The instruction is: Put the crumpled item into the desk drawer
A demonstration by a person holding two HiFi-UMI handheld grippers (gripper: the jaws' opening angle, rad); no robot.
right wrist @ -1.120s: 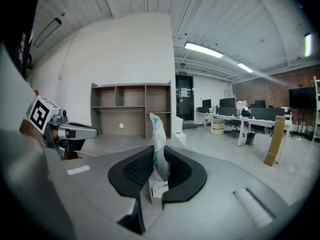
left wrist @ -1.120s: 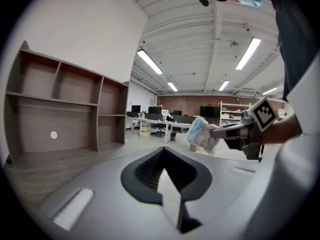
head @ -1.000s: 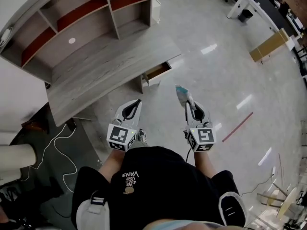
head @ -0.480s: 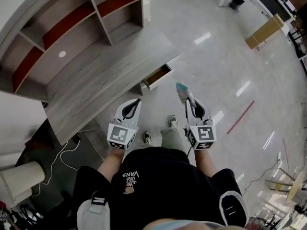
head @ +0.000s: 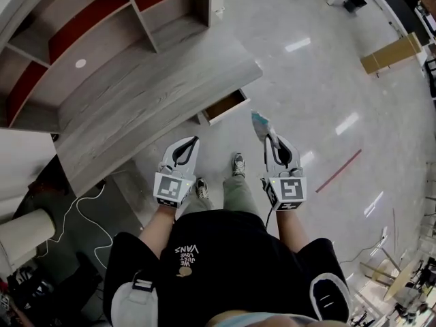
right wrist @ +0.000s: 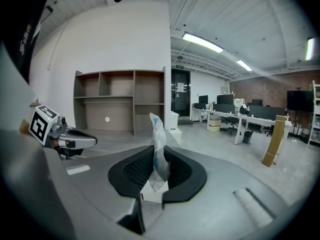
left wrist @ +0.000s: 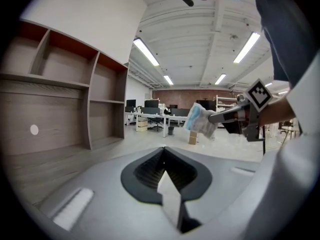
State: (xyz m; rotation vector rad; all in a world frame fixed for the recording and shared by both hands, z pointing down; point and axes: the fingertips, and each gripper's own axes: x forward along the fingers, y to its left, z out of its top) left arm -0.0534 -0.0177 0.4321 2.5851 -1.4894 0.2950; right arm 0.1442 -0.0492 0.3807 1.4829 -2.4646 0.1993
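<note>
Shelving [head: 102, 26] backs the wood-grain bench [head: 150, 97] at left. The left claw [head: 193, 142] is closed on nothing. Ahead, the bench's drawer [head: 225, 105] stands open. The right claw [head: 267, 136] pinches the crumpled white-and-blue wrapper [head: 258, 122] by its lower end, held aloft over the glossy floor [head: 327, 80]. The wrapper looks light, soft and springy, so a firm pinch anywhere should hold it.

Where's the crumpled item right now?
The crumpled item is pinched in the right claw, right of centre in the head view, just right of the open desk drawer and not yet in it.
</note>
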